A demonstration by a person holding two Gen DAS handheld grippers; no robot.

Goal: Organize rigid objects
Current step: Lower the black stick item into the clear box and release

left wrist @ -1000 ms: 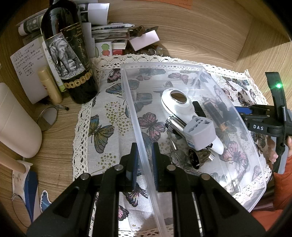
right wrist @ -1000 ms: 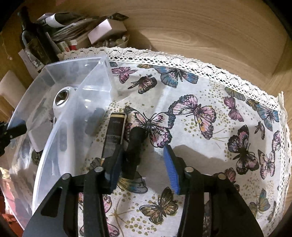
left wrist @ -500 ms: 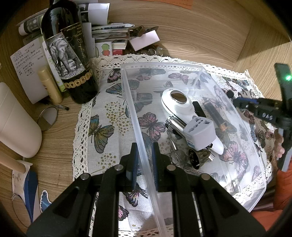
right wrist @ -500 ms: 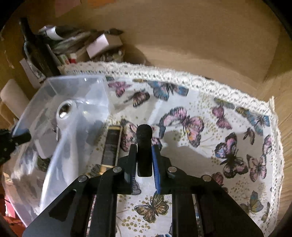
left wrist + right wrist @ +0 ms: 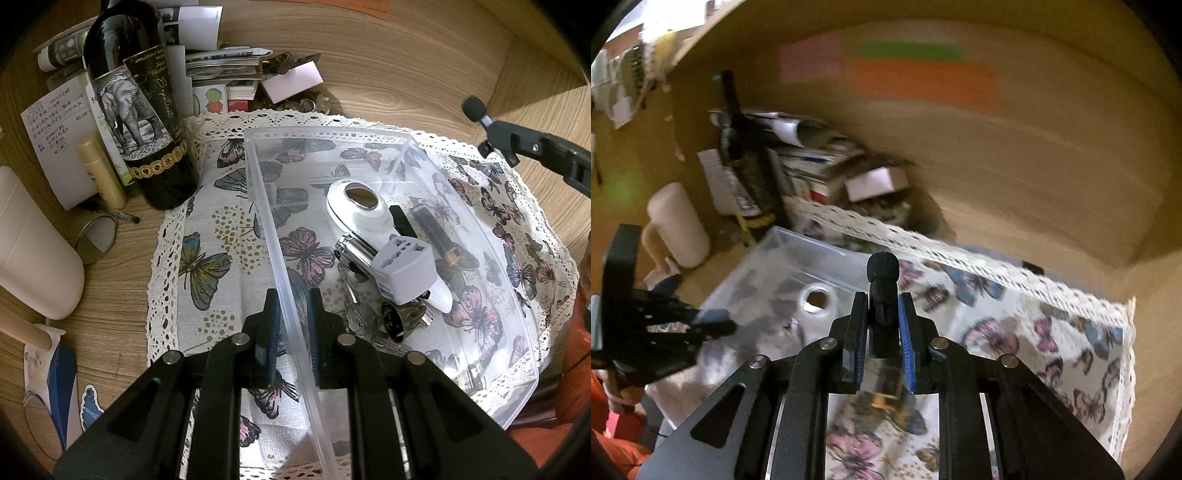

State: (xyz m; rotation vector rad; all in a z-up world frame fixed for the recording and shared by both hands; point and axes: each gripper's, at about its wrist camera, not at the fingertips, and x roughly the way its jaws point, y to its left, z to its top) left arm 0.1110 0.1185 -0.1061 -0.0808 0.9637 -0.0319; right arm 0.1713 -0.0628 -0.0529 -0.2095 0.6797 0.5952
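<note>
You can read "APPELLATION" atop the wine bottle (image 5: 142,110) label; the handwritten note (image 5: 55,136) beside it is illegible.

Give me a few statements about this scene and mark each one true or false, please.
1. The left gripper is shut on the wall of the clear bin. True.
2. The right gripper is open and holds nothing. False: it is shut on a small black microphone.
3. A gray plug adapter lies inside the bin. True.
4. The wine bottle lies on its side in the bin. False: it stands upright outside it, beside the butterfly cloth.
</note>
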